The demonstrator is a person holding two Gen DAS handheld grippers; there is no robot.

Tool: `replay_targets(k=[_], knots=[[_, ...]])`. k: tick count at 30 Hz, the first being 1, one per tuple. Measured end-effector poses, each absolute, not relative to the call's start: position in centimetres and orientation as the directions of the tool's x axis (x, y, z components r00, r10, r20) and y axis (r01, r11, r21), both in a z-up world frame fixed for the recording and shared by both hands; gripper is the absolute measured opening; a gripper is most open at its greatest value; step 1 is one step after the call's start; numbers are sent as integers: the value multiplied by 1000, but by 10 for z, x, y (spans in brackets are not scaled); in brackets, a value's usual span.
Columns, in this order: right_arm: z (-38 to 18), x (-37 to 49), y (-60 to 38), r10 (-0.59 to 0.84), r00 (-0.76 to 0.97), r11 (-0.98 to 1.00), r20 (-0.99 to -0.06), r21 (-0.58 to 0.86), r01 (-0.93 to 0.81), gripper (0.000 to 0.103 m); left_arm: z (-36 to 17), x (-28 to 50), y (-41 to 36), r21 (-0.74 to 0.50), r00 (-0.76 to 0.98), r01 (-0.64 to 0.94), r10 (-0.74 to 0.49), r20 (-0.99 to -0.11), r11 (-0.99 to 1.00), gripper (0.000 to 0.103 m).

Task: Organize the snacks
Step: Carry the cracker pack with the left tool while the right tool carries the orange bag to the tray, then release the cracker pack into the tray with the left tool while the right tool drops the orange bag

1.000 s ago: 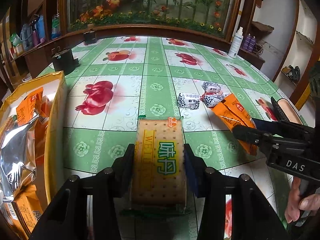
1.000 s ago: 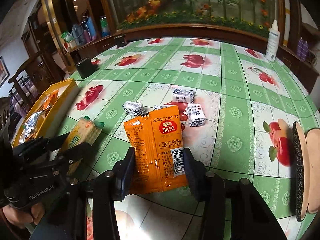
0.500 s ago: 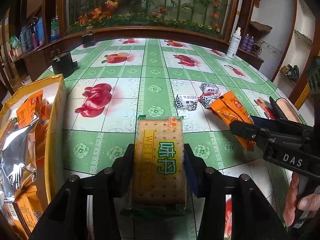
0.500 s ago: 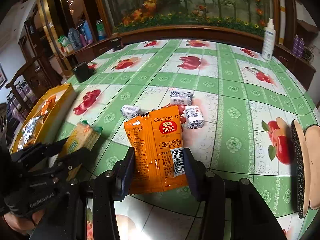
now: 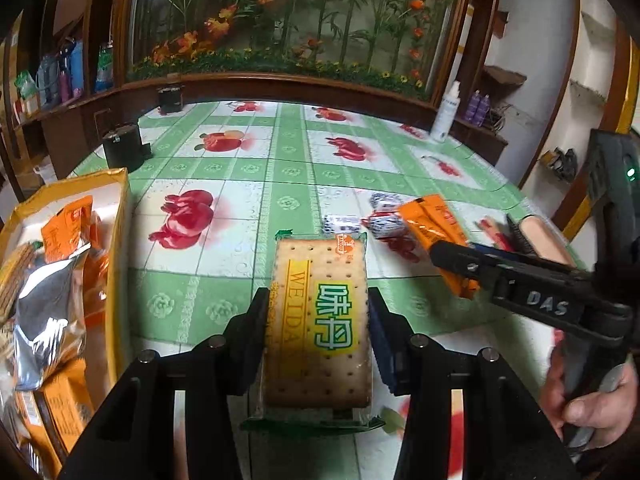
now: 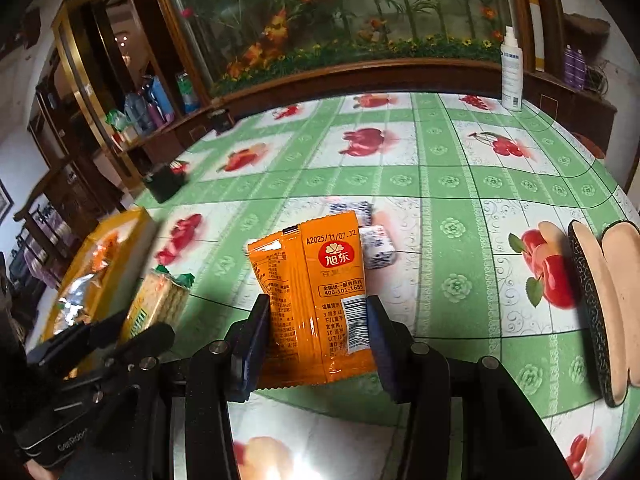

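A tan cracker pack (image 5: 320, 320) with a green and yellow label is clamped between the pads of my left gripper (image 5: 318, 316), above the green fruit-print tablecloth (image 5: 248, 168). My right gripper (image 6: 318, 320) is shut on an orange snack packet (image 6: 312, 288), its barcode side up. Each view shows the other hand: the orange packet (image 5: 436, 232) at the right, the cracker pack (image 6: 160, 300) at the lower left. A yellow box (image 5: 120, 220) holding orange and silver packets stands to the left. Small blue-and-white wrapped candies (image 6: 376, 248) lie on the cloth beyond the packet.
A pair of slippers (image 6: 600, 300) lies at the table's right edge. A white spray bottle (image 6: 512, 68) stands at the far right, and two black boxes (image 5: 122, 148) at the far left. A wooden cabinet with a flower display runs behind the table.
My left gripper has risen with the cracker pack, so the table sits lower and farther. The right gripper has tilted a little with the orange packet. Both grips are unchanged.
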State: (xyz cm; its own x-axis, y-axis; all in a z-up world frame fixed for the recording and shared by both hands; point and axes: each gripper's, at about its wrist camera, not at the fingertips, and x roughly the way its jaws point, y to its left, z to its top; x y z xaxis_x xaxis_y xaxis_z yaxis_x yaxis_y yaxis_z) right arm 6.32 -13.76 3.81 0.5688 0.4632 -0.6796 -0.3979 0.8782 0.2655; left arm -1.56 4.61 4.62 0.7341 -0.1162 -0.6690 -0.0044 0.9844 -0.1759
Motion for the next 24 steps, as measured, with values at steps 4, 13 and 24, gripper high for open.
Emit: replay_targets(k=[4,13,24], knots=[[41,47,-125,487,559,866,-671,288,-410,51,59,-34,54,-184,746,2,-124,-654,983,46],[58,16,-67,579,492,796,-650,322,-512,51,101,-71,122,-256,787,-88,-90,-610,963,46],[77,-3,52,624,391,705,-676,271,-656,51,92,-96,239,-301,748,-318,43,-662,899,46]])
